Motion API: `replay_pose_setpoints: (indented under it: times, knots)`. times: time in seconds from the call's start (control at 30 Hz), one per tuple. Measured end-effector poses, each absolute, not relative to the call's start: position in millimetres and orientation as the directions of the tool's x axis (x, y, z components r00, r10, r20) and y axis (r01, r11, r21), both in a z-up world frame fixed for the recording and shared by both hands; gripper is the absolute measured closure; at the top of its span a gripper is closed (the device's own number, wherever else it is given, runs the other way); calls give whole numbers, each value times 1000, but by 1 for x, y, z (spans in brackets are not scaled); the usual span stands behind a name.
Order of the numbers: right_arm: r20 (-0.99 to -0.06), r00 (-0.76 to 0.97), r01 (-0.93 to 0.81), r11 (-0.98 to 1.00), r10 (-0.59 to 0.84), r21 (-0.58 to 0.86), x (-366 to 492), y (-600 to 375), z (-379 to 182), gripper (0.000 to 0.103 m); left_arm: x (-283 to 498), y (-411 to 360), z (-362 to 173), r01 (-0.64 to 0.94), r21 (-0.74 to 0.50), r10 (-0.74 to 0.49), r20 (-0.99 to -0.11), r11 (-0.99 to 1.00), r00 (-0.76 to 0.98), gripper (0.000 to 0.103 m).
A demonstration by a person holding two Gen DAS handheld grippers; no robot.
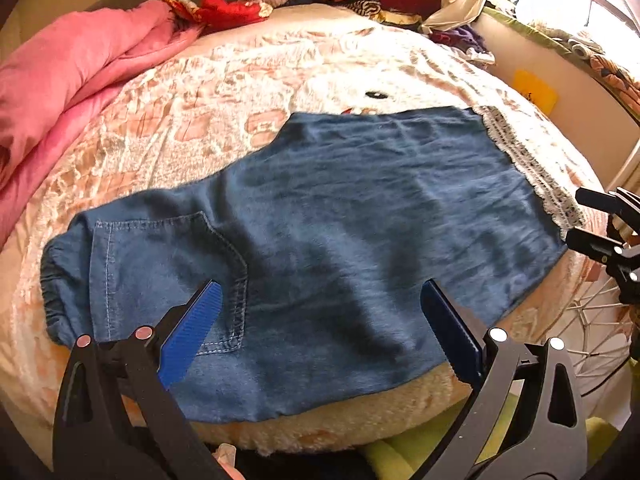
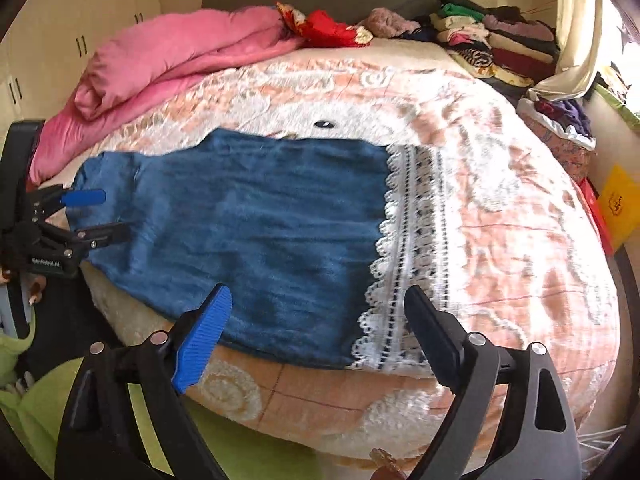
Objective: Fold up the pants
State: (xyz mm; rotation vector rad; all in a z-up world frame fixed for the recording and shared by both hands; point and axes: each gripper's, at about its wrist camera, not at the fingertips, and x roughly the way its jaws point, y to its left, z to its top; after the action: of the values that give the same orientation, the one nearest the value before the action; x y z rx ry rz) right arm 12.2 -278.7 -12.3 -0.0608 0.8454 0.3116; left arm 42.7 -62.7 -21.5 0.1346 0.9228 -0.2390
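Blue denim pants (image 1: 340, 216) lie flat across the near edge of the bed, legs stacked one on the other. The elastic waistband (image 1: 52, 276) is at the left, with a back pocket (image 1: 172, 264) facing up. The white lace hem (image 2: 404, 240) is at the right. My left gripper (image 1: 320, 286) hovers open over the seat part, just right of the pocket, with nothing between its blue pads. My right gripper (image 2: 318, 292) hovers open over the near hem corner, holding nothing. Each gripper also shows in the other's view: the left gripper (image 2: 114, 214) and the right gripper (image 1: 576, 218).
The bed carries a peach and white patterned blanket (image 1: 240, 92). A bunched pink quilt (image 1: 68, 80) lies at the far left. Stacks of folded clothes (image 2: 500, 44) fill the far right corner. A white wire frame (image 1: 592, 340) stands beside the bed's right end.
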Motion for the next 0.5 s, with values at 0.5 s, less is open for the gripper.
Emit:
replay_pose_setpoints:
  times: [0.5]
  knots:
    - [-690,692,-193,976,210,104,-7,-328,5,14,38,-94,3,303,44,-158,-778,952,608,10]
